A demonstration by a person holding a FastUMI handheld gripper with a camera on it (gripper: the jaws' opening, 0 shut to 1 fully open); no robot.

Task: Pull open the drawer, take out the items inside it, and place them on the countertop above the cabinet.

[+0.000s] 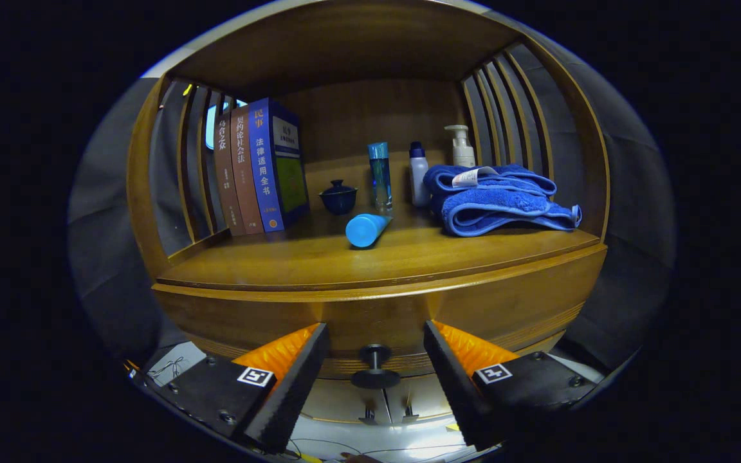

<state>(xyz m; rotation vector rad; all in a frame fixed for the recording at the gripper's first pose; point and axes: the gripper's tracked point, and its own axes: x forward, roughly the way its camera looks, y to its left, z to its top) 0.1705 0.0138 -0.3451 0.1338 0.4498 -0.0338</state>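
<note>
A wooden cabinet with a curved drawer front (383,308) faces me. The drawer's dark round knob (375,366) sits between my fingers, a little ahead of them. My gripper (375,341) is open, one finger on each side of the knob, touching nothing. The drawer looks closed and its inside is hidden. Above it lies the wooden countertop (319,263), which carries a light blue tube (366,229) lying on its side near the middle.
On the countertop stand three books (258,170) at the left, a dark blue lidded cup (338,196), a tall blue bottle (380,175), a white bottle (418,173), a pump bottle (461,146) and a folded blue towel (496,199). Slatted side walls close the shelf.
</note>
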